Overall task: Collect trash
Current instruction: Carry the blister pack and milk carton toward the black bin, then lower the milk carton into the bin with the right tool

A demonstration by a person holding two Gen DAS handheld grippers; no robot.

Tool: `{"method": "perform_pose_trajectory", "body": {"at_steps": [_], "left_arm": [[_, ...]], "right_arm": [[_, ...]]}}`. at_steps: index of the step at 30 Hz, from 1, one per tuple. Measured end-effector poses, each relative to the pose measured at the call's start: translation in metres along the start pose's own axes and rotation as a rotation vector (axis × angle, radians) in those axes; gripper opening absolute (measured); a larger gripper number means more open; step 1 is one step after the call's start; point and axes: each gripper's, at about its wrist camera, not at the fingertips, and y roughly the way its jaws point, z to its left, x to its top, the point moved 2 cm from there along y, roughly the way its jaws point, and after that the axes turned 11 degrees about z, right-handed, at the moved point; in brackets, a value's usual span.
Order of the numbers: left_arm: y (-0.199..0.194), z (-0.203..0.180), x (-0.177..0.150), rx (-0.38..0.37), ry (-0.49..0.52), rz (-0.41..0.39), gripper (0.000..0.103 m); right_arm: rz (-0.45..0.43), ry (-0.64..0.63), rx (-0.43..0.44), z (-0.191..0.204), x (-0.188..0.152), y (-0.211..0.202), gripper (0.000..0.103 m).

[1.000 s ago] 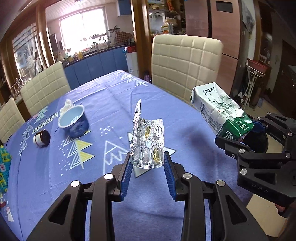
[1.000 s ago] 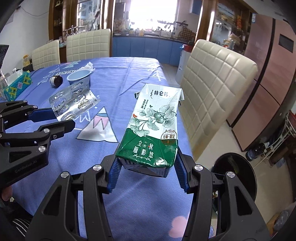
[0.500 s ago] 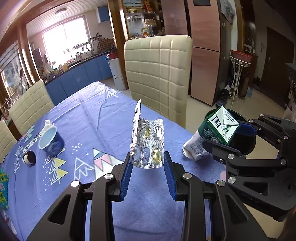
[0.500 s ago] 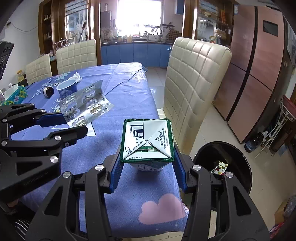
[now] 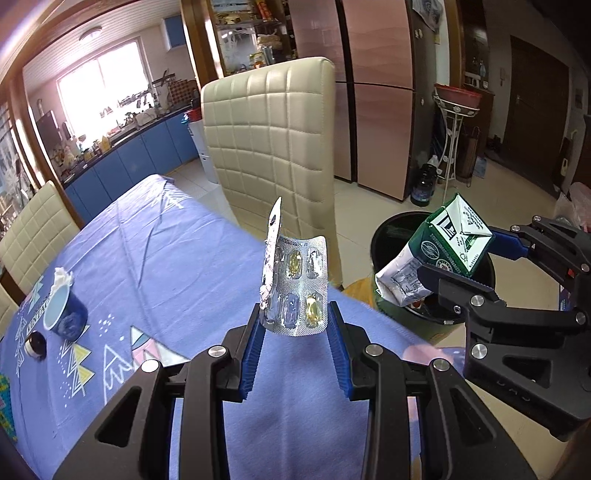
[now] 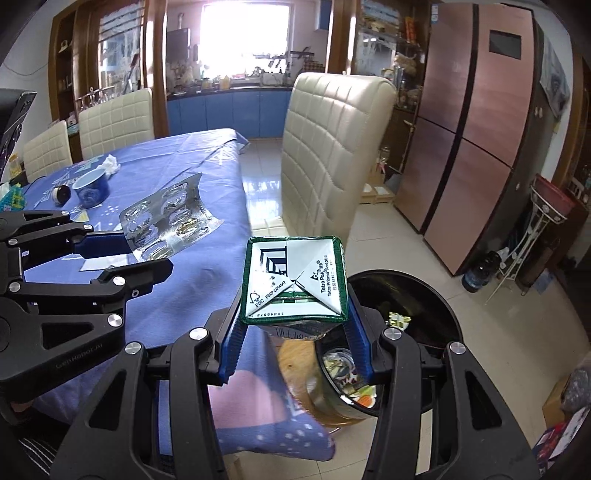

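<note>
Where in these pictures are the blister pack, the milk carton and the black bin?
blister pack [image 5: 295,291], left wrist view, on its foil face.
milk carton [image 6: 293,282], right wrist view, on its folded end.
black bin [image 6: 448,314], right wrist view, on its far rim.

Carton [image 6: 295,284] over bin [image 6: 448,314], right of table [image 6: 221,177].

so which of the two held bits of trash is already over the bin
The green and white carton in the right tongs: it hangs at the black bin. The blister pack in the left tongs is above the blue tablecloth.

Sunlit window [image 6: 245,35], cream chair [image 5: 273,147], tiled floor [image 6: 498,332].
</note>
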Motion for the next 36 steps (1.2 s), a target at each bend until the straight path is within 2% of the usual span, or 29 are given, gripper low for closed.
{"method": "perform_pose_trajectory", "body": {"at_steps": [15,30,36], "left_arm": [[0.031,-0.057,0.034,-0.04,0.108,0.025,0.033],[0.061,-0.091,0.06,-0.075,0.148,0.051,0.033],[0.069,-0.104,0.07,-0.113,0.155,0.064,0.035]], "right_arm": [[0.035,0.091,-0.056,-0.056,-0.01,0.022,0.05],[0.075,0.158,-0.095,-0.098,-0.016,0.041,0.051],[0.097,0.179,-0.1,-0.108,-0.016,0.049,0.051]]}}
